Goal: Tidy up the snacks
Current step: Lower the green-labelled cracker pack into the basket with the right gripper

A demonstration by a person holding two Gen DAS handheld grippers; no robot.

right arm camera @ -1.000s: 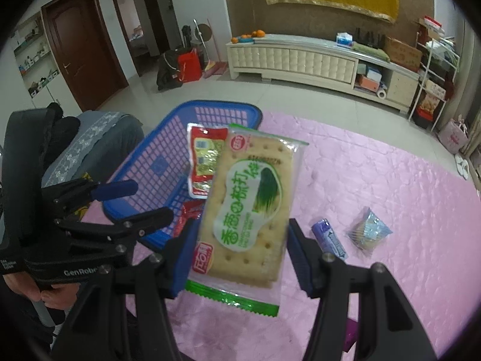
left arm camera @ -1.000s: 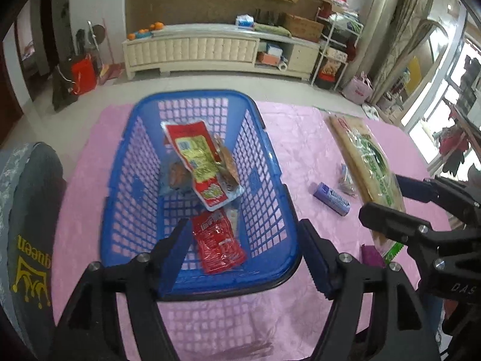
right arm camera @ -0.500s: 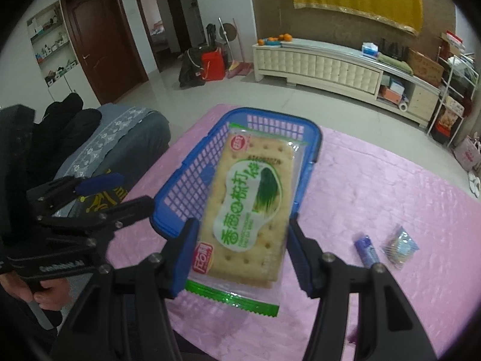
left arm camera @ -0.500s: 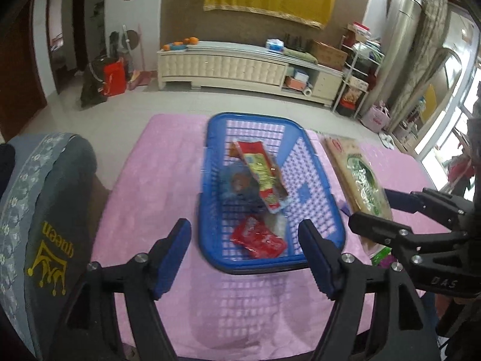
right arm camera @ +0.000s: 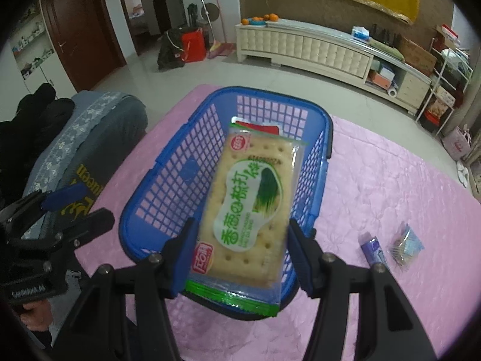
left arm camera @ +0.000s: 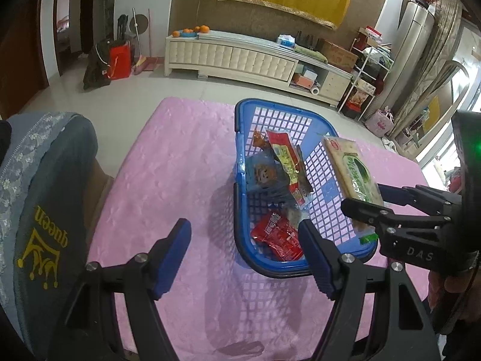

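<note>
One cracker pack (right arm camera: 246, 210) is clamped between the pads of the right claw (right arm camera: 240, 258), held over the near end of the blue basket (right arm camera: 168, 174), not yet let go. Left claw (left arm camera: 243, 258) has its jaws apart with nothing between them, hovering over the pink counter (left arm camera: 168, 174) just left of the basket.

Done so far, as I read it: at least three snacks are already in the basket, a red packet (left arm camera: 276, 237), a blue-grey cookie bag (left arm camera: 261, 177) and a red-yellow packet (left arm camera: 285, 159) leaning on it.

Left to do: drop the cracker pack in, then fetch two items lying on the counter well right of the basket, a small purple stick pack (right arm camera: 374, 249) and a clear blue wrapped snack (right arm camera: 405, 246) just beside it. Roughly past halfway.
</note>
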